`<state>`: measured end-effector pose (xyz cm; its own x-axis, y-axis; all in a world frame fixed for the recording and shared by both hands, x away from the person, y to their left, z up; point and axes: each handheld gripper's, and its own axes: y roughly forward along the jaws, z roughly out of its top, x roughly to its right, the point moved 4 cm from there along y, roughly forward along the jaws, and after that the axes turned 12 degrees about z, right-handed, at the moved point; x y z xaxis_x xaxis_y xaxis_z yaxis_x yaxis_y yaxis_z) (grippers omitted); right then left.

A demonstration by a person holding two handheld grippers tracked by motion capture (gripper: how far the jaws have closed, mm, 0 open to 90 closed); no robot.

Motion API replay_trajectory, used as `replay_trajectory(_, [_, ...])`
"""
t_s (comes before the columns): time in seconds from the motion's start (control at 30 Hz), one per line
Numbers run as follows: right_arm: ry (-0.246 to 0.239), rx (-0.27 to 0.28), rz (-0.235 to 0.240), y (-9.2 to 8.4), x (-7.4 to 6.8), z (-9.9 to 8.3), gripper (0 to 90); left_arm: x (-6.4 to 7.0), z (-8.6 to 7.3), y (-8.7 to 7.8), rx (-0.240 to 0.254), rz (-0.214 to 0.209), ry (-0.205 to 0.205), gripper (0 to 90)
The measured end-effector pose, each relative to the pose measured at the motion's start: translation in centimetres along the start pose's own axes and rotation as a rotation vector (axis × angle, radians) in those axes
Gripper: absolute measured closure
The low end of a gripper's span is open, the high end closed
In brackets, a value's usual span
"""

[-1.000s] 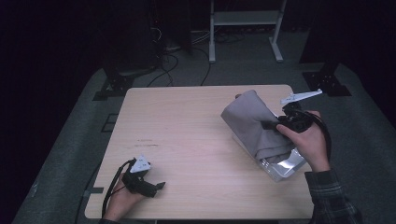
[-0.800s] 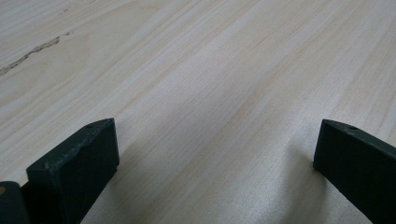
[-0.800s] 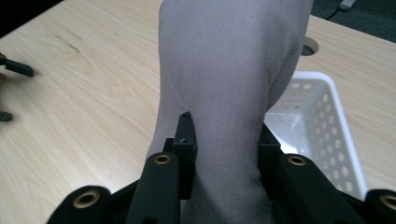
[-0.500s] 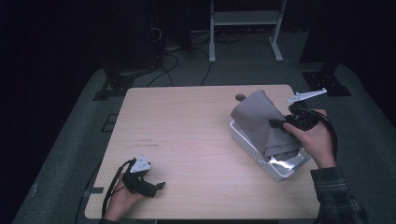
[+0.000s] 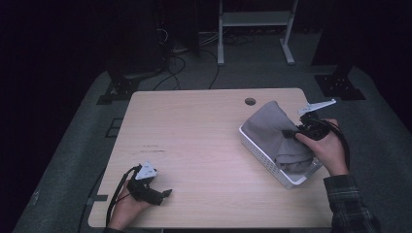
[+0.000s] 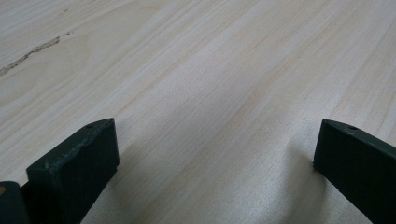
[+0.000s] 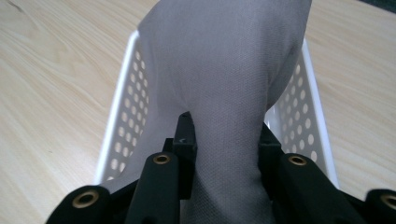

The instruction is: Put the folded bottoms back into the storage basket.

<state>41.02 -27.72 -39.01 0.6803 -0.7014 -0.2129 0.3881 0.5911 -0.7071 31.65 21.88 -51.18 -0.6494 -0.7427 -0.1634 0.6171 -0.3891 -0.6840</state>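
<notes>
From the high view, a pale wood table [image 5: 194,145] stands on grey carpet in a dark room; the right gripper [image 5: 291,133] clamps a grey cloth [image 5: 274,131] over a white perforated basket [image 5: 257,150] at the right edge. The left gripper [image 5: 163,194] rests near-left. Its own view shows the jaws wide over bare woodgrain. The right gripper view shows cloth [image 7: 224,93] pinched, seemingly draping into the basket [image 7: 121,130]. No writing is legible.

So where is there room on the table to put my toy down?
The wide middle of the table is bare, from the left gripper at the near edge up to the small hole. The right side is crowded: the white basket with the grey cloth, clamped by the right gripper.
</notes>
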Motion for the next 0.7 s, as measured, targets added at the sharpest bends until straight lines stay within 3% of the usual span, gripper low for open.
replay_trajectory(0.53, [0.037,-0.102,0.039,3.8,1.6,-2.4,67.2,0.0,0.0,0.0,0.0,-0.001,-0.002,0.0])
replay_trajectory(0.7, [0.042,-0.127,0.017,4.9,2.1,-3.0,62.4,0.0,0.0,0.0,0.0,-0.001,-0.002,0.0])
